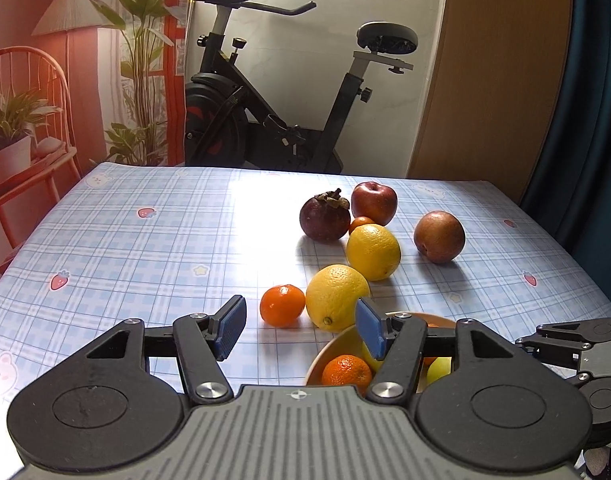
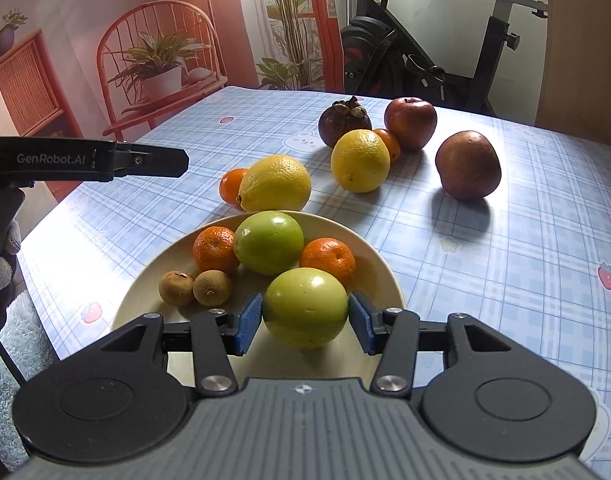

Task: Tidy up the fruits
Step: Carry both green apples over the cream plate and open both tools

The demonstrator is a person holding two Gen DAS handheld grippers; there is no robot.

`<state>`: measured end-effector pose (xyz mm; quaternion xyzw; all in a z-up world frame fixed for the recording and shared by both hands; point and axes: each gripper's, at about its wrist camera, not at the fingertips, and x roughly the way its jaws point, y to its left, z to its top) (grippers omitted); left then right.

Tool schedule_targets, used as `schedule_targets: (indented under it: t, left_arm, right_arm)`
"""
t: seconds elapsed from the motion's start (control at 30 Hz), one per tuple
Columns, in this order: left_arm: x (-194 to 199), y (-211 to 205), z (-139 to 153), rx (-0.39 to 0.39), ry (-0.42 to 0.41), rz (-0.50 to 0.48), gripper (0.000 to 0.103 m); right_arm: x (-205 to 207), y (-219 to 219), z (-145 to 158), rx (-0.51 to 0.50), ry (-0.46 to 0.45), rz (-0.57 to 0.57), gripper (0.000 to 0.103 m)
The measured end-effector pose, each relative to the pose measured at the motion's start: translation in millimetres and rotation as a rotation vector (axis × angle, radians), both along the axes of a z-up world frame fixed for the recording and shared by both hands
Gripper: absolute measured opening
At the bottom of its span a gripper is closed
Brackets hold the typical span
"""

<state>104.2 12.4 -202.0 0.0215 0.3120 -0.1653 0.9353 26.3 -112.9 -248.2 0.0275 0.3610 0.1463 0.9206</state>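
Right gripper (image 2: 305, 316) clamps a green fruit (image 2: 304, 307) over the plate (image 2: 379, 270) — perhaps touching it; left gripper (image 1: 299, 328) gapes, empty.

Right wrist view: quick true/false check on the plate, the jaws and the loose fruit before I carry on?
1. The right gripper is shut on a green fruit above the plate. True.
2. The left gripper holds a mandarin. False: its jaws are open with nothing between them.
3. Two lemons lie on the tablecloth, off the plate. True.
4. The mangosteen sits in the plate. False: it is on the cloth, near the red apple.
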Motion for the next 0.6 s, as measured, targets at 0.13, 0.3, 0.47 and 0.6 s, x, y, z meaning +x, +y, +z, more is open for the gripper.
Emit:
schedule_targets:
  t: [0.13, 0.3, 0.47, 0.6]
  left_arm:
    - [-2, -1, -1, 0.014, -0.011, -0.003, 0.064]
    - [-3, 2, -4, 0.015, -0.006, 0.007, 0.065]
    - [-2, 9, -5, -0.001, 0.015, 0.034, 0.066]
    - [-4, 9, -4, 0.007, 0.004, 0.057, 0.071]
  right_arm:
    - [5, 3, -1, -0.020, -0.009, 0.005, 0.051]
    - [4, 2, -2, -0.016, -0.011, 0.001, 0.051]
    - [0, 2, 0, -0.011, -0.016, -0.015, 0.052]
    - [-5, -2, 3, 0.016, -0.032, -0.038, 0.054]
